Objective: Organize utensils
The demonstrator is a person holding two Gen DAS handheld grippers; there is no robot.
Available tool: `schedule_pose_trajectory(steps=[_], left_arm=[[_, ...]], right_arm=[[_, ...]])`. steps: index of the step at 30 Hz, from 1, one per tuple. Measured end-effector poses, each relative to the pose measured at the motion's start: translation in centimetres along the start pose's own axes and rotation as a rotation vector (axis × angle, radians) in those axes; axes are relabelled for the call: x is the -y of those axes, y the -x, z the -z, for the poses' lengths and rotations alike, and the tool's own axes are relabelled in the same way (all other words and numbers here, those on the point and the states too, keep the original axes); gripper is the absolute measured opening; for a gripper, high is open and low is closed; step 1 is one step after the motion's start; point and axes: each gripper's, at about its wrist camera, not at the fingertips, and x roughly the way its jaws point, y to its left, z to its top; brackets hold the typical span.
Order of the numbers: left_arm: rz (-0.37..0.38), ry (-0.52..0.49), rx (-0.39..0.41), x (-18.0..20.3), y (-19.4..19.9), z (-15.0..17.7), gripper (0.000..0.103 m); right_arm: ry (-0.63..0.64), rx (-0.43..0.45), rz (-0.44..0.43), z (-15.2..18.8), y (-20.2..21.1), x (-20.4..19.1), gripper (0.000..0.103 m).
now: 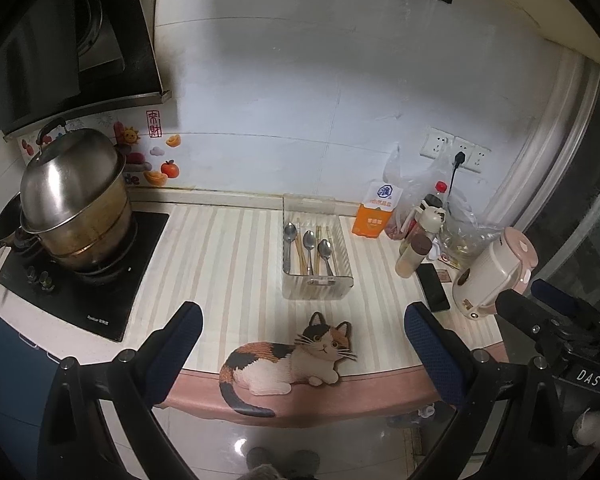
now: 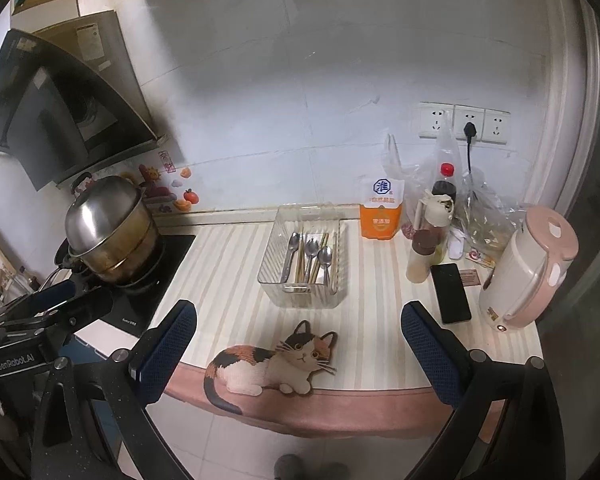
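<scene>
A clear plastic tray stands on the striped counter mat; it also shows in the right wrist view. Inside it lie three metal spoons and several wooden chopsticks. My left gripper is open and empty, held back over the counter's front edge, well short of the tray. My right gripper is open and empty, likewise back from the tray. Each gripper shows at the edge of the other's view.
A steel pot sits on the black cooktop at left. At right stand an orange salt bag, bottles, plastic bags, a black phone and a pink-lidded kettle. A cat figure decorates the mat's front edge.
</scene>
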Motion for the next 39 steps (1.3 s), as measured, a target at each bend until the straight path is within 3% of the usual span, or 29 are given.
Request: schedule_pose_trajectory(steps=[39], left_arm=[[0.033, -0.032, -0.041, -0.5, -1.4, -0.2, 0.103]], right_arm=[[-0.001, -0.031, -0.015, 0.2, -1.4, -0.5, 0.103]])
